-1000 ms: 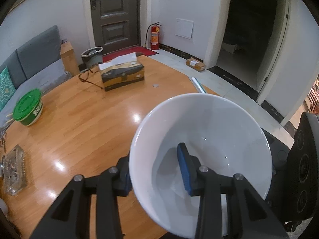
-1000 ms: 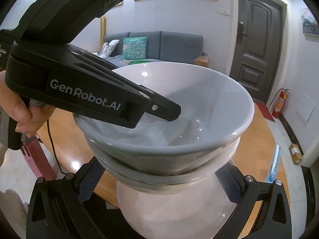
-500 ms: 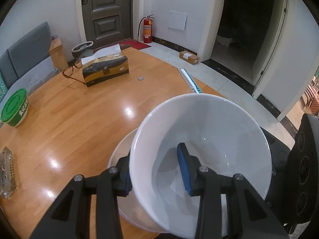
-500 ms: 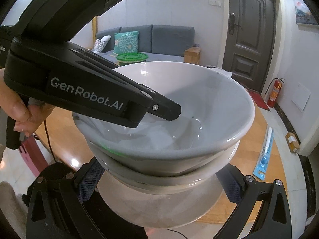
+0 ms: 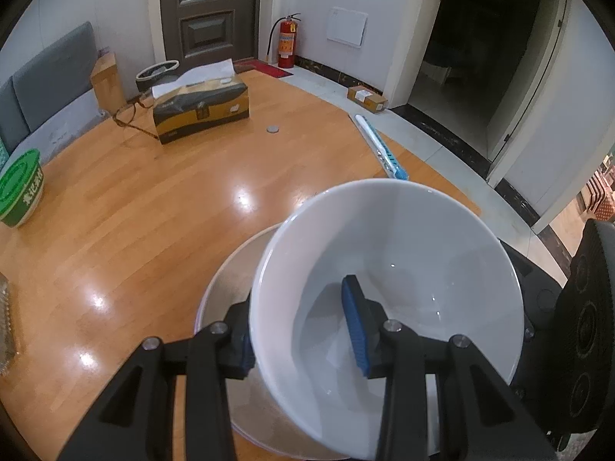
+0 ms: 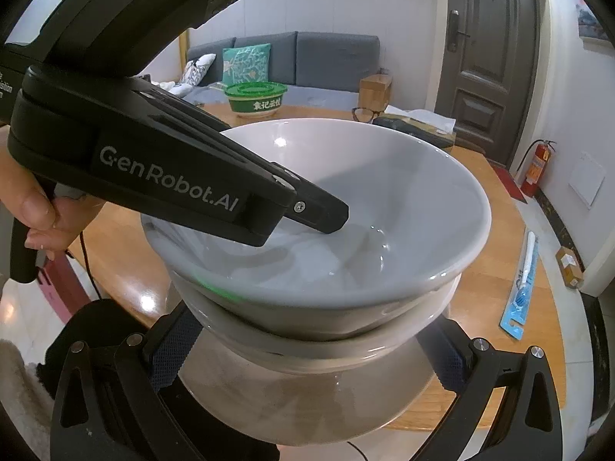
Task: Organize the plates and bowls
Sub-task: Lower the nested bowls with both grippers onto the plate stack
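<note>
The left hand-held gripper (image 5: 303, 330) is closed on the near wall of a white upper bowl (image 5: 403, 269): one blue-padded finger (image 5: 355, 326) is seen inside the bowl and the other is pressed against the outer wall. In the right wrist view this upper bowl (image 6: 384, 199) is nested in a second white lower bowl (image 6: 307, 353), of which only the rim band is visible beneath it. The lower bowl is stood on a white plate (image 6: 288, 403), and the same plate (image 5: 230, 280) is seen left of the upper bowl in the left wrist view, lying on the wooden worktop (image 5: 134, 230). The right hand-held gripper (image 6: 307, 365) is held wide apart, its two padded fingers (image 6: 173, 349) placed either side of the lower bowl; whether the pads are touching the bowl cannot be told. A bare hand (image 6: 38, 211) is seen on the handle of the left gripper. Beyond the upper bowl on the worktop a tissue box (image 5: 200, 109) is set, with a pair of glasses (image 5: 130, 111) just left of it and a coin (image 5: 273, 129) just right of it. A green-lidded tub (image 5: 19, 188) is placed well to the left of the upper bowl, and a blue-and-white packet (image 5: 380, 148) lies beyond it near the worktop's edge.
</note>
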Motion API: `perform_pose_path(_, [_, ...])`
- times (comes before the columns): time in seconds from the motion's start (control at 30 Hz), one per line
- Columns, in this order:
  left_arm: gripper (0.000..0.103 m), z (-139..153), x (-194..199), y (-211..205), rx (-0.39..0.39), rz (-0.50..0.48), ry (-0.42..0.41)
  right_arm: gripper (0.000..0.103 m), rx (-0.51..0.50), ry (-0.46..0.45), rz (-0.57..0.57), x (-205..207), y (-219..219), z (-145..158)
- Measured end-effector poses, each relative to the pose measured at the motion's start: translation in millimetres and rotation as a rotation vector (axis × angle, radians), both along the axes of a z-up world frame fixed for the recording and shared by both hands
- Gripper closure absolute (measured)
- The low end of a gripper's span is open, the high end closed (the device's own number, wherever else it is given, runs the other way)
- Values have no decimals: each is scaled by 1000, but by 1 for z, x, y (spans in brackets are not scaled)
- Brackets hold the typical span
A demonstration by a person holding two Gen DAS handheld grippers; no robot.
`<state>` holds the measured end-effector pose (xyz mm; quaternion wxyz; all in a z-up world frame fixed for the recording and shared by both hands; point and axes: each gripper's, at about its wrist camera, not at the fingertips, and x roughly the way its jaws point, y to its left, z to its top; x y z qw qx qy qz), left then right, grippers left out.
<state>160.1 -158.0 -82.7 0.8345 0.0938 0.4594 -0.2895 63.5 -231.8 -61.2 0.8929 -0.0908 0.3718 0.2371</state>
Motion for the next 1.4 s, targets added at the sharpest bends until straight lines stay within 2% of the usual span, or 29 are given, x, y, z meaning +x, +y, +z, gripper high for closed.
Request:
perform_pose_path(0.53, [68, -19, 22, 10, -4, 26, 53, 1, -27, 33, 10, 23, 12, -8])
perform_pose_path(1.4, [68, -21, 21, 12, -7, 30, 53, 1, -63, 25, 8, 23, 17, -17])
